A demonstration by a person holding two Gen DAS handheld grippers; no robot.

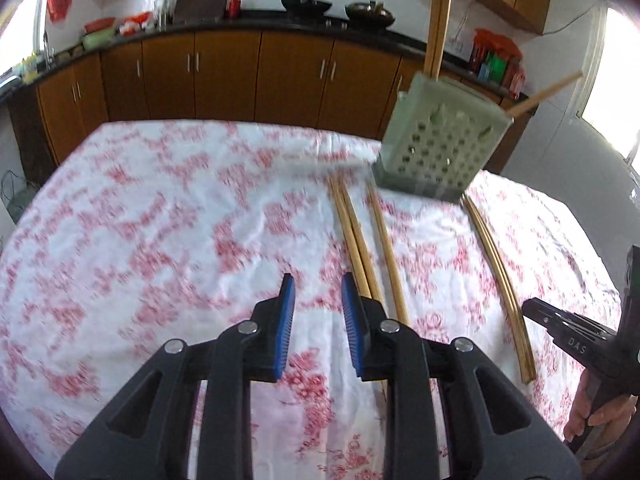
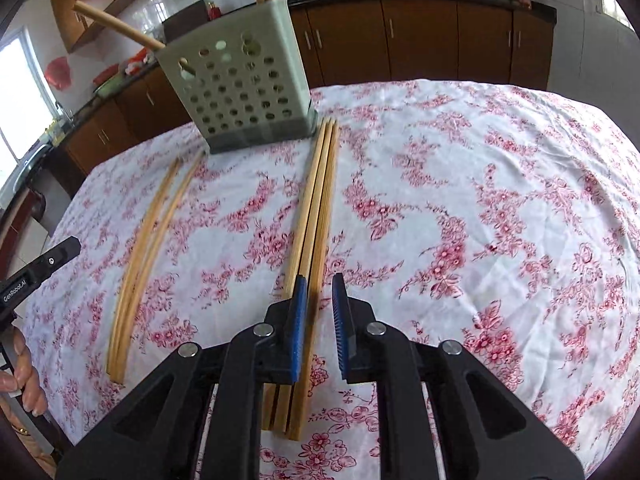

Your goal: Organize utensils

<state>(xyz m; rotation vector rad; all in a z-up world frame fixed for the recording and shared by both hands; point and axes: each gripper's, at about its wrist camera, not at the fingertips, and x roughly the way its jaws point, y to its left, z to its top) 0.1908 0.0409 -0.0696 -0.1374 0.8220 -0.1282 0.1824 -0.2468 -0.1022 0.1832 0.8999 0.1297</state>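
Note:
A pale green perforated utensil holder [image 1: 440,148] [image 2: 240,88] stands at the far side of the table with a few wooden chopsticks upright or leaning in it. More chopsticks lie on the floral cloth. In the left wrist view a pair [image 1: 356,240] and a single one [image 1: 386,248] lie just right of my left gripper [image 1: 318,280], which is open and empty. In the right wrist view a bundle of chopsticks [image 2: 316,200] runs under the left finger of my right gripper [image 2: 320,284]. Its pads stand a little apart, gripping nothing.
A curved pair of chopsticks [image 2: 152,240] lies left of the bundle, and the bundle shows in the left wrist view [image 1: 500,280]. The red-and-white tablecloth [image 1: 160,240] covers the round table. A hand [image 1: 592,416] holds the other tool. Brown cabinets [image 1: 228,76] line the back wall.

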